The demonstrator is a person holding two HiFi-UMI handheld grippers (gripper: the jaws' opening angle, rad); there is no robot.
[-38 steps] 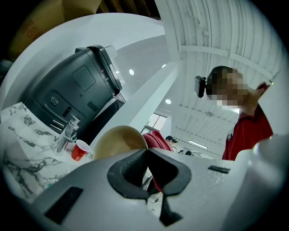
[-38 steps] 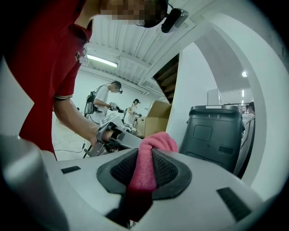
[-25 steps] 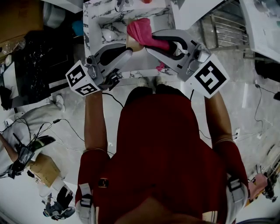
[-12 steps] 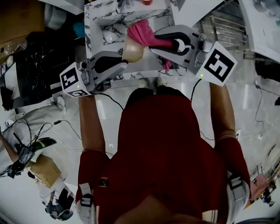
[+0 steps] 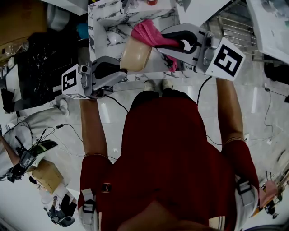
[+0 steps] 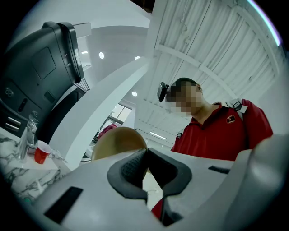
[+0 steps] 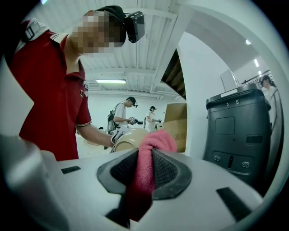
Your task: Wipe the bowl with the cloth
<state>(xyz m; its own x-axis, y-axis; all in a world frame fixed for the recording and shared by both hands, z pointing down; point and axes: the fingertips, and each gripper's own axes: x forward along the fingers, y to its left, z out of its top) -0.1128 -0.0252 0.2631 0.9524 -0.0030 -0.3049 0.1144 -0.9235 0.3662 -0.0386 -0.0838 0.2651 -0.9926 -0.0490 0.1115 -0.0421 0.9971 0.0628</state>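
A tan bowl (image 5: pixel 135 55) is held up over the marble counter (image 5: pixel 101 13), tipped on its side. My left gripper (image 5: pixel 123 68) is shut on the bowl's rim (image 6: pixel 118 140), which shows just past its pads. A pink cloth (image 5: pixel 147 32) is bunched against the bowl's upper edge, with my right gripper (image 5: pixel 159 43) shut on it. In the right gripper view the cloth (image 7: pixel 149 167) hangs between the pads, and the bowl (image 7: pixel 128 138) sits right behind it. Part of the cloth dangles below the right gripper.
A red cup (image 6: pixel 41 151) and a tap (image 6: pixel 26 135) stand on the marble counter beside a large dark machine (image 6: pixel 43 67). Cardboard boxes (image 7: pixel 176 119) and two people stand far off. Cables and bags lie on the floor at the left (image 5: pixel 36 149).
The left gripper has lifted the bowl and tipped it further toward the cloth, and its marker cube has swung left. The right gripper has stayed close to its spot, turning slightly.
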